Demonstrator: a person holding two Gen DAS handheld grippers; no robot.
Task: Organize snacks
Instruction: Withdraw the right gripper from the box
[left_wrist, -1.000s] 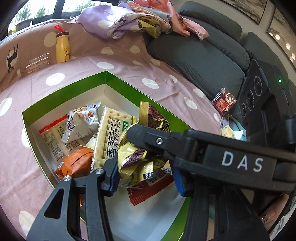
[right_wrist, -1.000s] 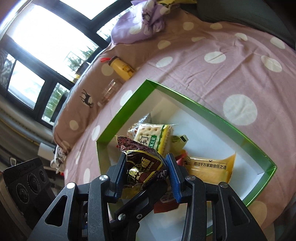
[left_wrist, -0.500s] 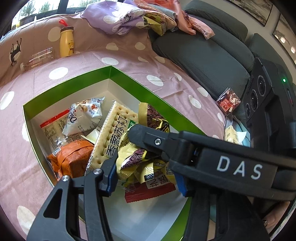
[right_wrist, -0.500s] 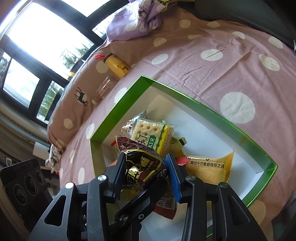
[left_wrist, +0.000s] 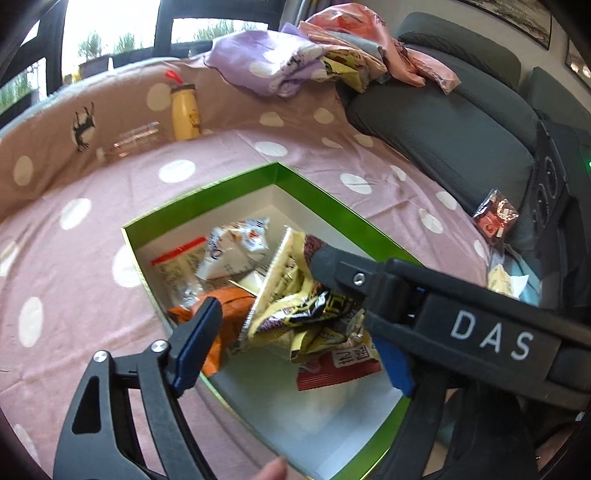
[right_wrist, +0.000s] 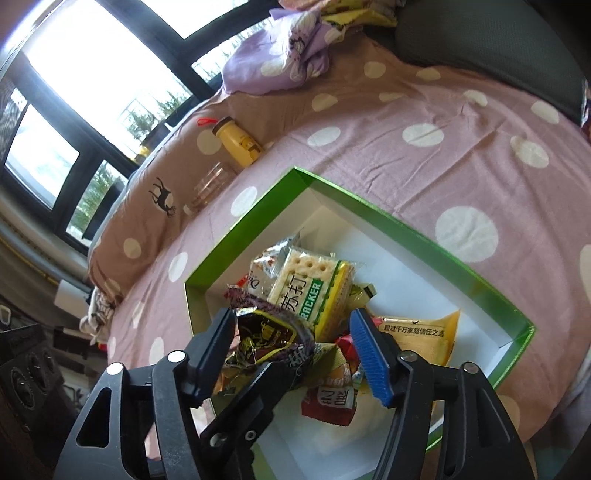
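Half of red packet (left_wrist: 338, 369) hidden under wrappers (left_wrist: 306, 314).

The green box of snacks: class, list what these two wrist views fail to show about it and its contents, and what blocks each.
- Green box, near corner: left wrist view, hidden behind the left gripper.
- Red packet: right wrist view, partly covered by the right gripper and the dark brown wrapper; its print is unreadable.
- Orange packet: left wrist view, half behind a blue pad, no label visible.
- Clear bag with red strip: contents too blurred to identify.
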